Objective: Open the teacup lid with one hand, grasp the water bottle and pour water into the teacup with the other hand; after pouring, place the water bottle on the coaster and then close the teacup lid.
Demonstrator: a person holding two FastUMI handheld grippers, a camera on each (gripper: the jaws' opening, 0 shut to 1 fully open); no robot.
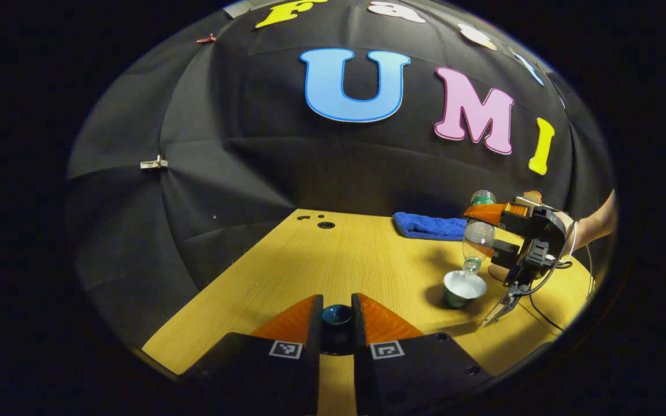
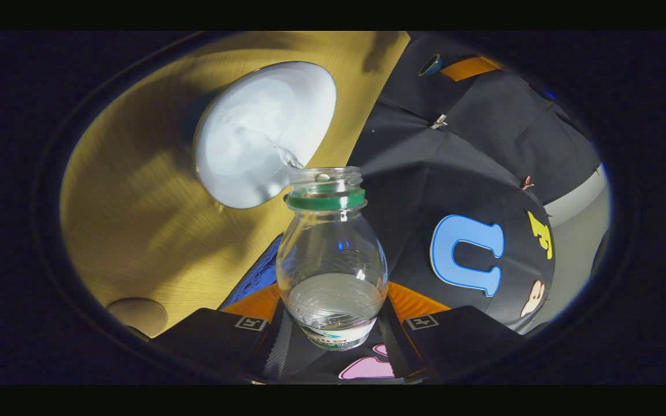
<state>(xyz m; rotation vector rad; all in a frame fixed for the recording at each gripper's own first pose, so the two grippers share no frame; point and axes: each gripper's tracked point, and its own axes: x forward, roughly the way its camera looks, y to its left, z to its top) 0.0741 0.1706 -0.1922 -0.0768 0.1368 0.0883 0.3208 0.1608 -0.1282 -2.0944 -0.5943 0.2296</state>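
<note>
Near the right edge of the wooden bench [image 1: 333, 260], the teacup [image 1: 463, 289] stood uncovered, its white interior exposed. Directly above it the right claw [image 1: 486, 228] held the water bottle [image 1: 477, 240] inverted, neck down over the cup's rim, with both fingers pressed on the bottle's body. From the right gripper view, the water bottle [image 2: 333, 254] sat clamped in the right claw [image 2: 333, 315], its uncapped mouth with a green collar ring reaching the edge of the teacup [image 2: 263, 133], and a thin stream of water ran from the mouth into the cup (a shallow remainder of water lay inside the bottle). A round coaster [image 2: 138, 315] lay on the bench [image 2: 136, 202] apart from the cup. Toward the near edge, the left claw [image 1: 337, 318] was closed on the dark teacup lid [image 1: 336, 315], held between its fingers over the bench. A blue towel [image 1: 428, 226] lay at the far edge, behind the bottle.
</note>
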